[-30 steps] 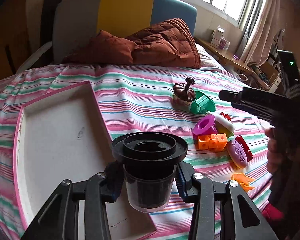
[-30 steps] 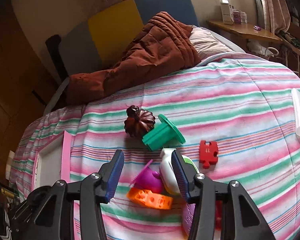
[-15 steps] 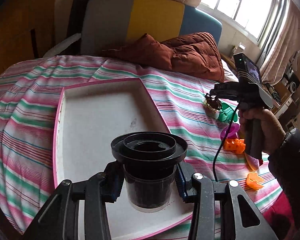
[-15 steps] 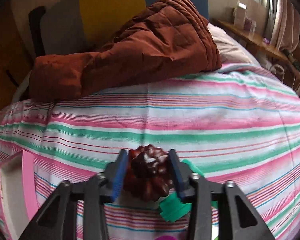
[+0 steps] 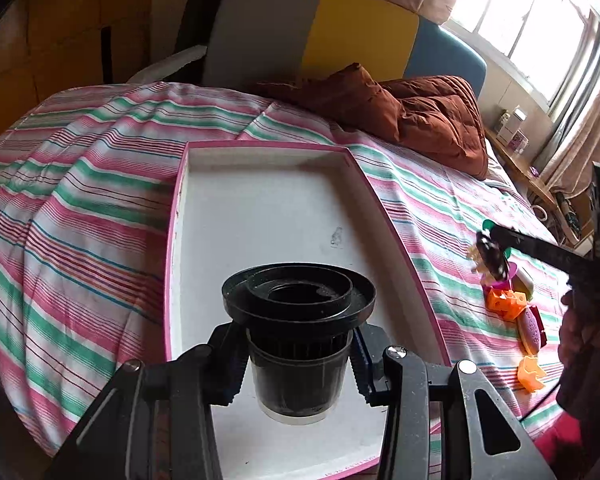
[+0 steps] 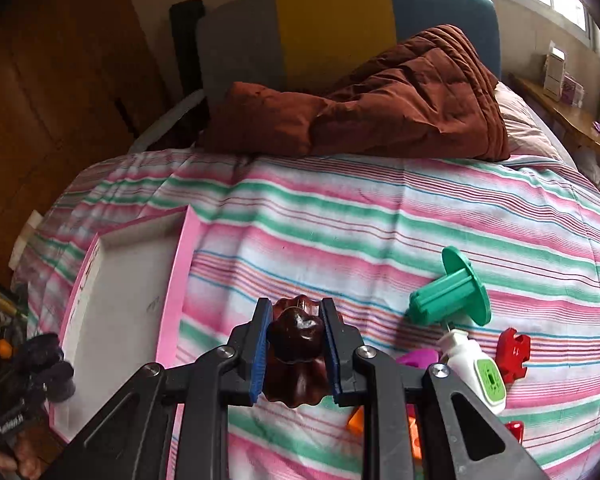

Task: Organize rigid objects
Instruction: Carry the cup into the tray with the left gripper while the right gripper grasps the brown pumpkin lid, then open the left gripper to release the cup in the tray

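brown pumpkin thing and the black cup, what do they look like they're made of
Brown pumpkin piece: probably hard plastic or glazed ceramic, judging by its glossy highlights and crisp ribs. Black cup: likely matte black plastic inside a clear plastic shell, whose see-through rim shows at the base.

Not much to read here, honestly. The white tray (image 5: 268,216) has a tiny dark mark on its floor and some small print along its pink near edge, but both are too small and blurry to make out. The boxes on the shelf (image 6: 560,76) by the window show printing, also illegible. In the right wrist view, a dark device (image 6: 12,420) at the bottom left carries pale lettering that can't be made out either.
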Action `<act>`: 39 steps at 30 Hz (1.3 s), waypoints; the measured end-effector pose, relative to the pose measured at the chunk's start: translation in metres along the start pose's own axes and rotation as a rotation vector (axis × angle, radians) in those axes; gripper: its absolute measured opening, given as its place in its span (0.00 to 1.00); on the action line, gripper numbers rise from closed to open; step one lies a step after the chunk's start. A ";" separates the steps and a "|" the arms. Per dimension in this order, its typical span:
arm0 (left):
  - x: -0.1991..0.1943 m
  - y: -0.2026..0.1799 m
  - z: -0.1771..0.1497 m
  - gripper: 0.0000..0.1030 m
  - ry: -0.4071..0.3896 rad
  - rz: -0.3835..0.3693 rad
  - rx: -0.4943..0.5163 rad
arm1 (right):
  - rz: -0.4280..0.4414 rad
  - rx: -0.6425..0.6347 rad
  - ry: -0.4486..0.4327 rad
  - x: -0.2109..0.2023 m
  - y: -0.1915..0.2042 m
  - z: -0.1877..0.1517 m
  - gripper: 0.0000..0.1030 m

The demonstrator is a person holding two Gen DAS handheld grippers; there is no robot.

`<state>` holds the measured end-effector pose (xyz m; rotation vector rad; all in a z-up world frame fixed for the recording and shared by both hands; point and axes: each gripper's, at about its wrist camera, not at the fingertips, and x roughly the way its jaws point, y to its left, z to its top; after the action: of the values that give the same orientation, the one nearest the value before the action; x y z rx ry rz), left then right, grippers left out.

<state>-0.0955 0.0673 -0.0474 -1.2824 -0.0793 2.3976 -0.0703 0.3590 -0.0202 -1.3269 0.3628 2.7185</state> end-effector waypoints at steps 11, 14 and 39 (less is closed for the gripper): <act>0.036 0.026 0.060 0.43 0.005 0.048 -0.070 | -0.006 -0.112 0.036 0.011 0.009 -0.040 0.22; 0.053 0.029 0.074 0.43 0.011 0.071 -0.078 | -0.007 -0.122 0.039 0.012 0.008 -0.040 0.22; 0.003 0.021 0.019 0.63 -0.067 0.199 -0.048 | -0.058 -0.164 0.017 0.015 0.015 -0.044 0.23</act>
<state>-0.1196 0.0521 -0.0435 -1.2846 -0.0297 2.6219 -0.0487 0.3327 -0.0558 -1.3763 0.1022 2.7407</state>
